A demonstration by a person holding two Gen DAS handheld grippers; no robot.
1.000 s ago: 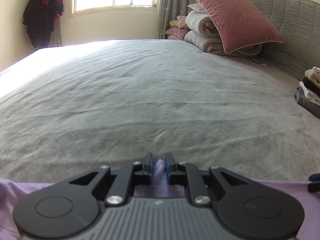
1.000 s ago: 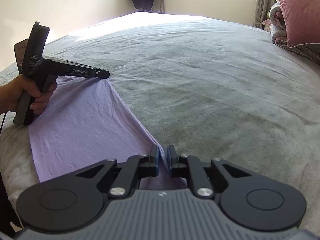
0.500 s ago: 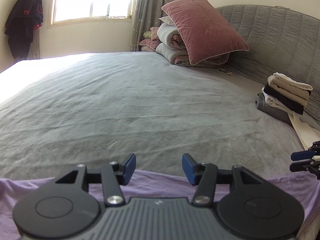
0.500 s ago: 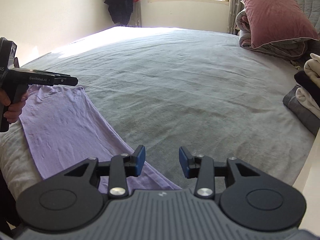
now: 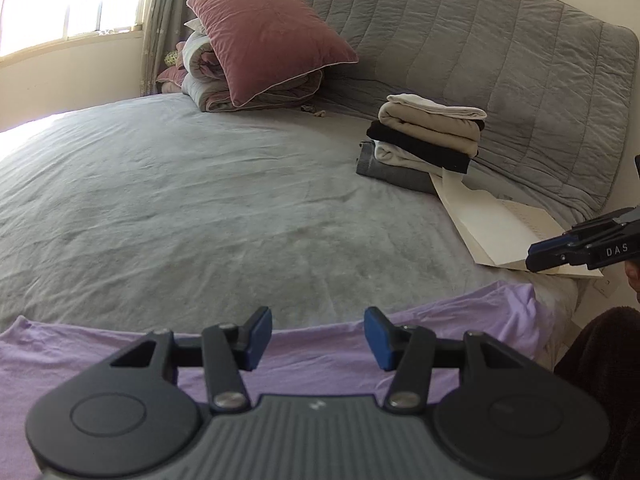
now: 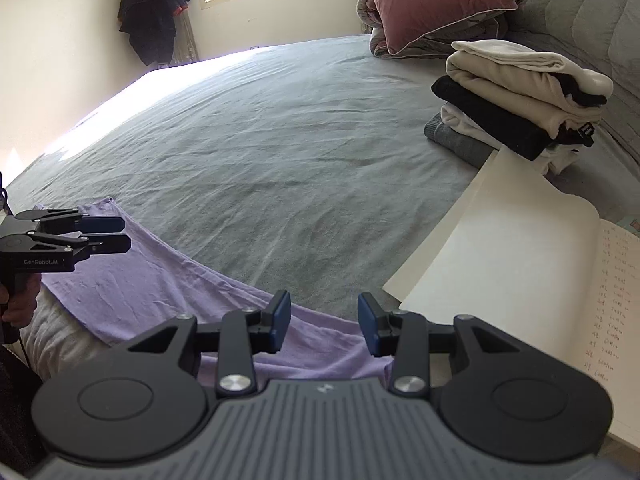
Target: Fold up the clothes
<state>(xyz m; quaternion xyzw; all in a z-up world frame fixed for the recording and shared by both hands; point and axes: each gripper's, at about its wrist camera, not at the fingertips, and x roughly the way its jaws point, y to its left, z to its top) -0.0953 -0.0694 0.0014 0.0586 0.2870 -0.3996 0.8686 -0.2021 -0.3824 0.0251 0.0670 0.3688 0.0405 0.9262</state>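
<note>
Lilac cloth: the garment [image 5: 328, 360] lies flat along the near bed [image 5: 200, 208] edge, under and between both claws.
Left claw [image 5: 318, 338]: parted wide, gripping nothing, above the garment.
Right claw [image 6: 323, 322]: parted, empty, over the garment's other end.
Ahead-right: folded clothes stack [image 6: 516, 100], open notebook [image 6: 532, 264] beside it.
Far ahead: pink pillow [image 5: 264, 36] on rolled bedding.

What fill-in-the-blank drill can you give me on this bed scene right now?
1. The garment spread along the bed's near edge is ____ in colour.
2. Both grippers' jaws stand ____, gripping nothing.
3. The pillow atop the rolled bedding is ____.
4. The top item of the folded stack is ____.

Missing words: purple; open; pink; white
</note>
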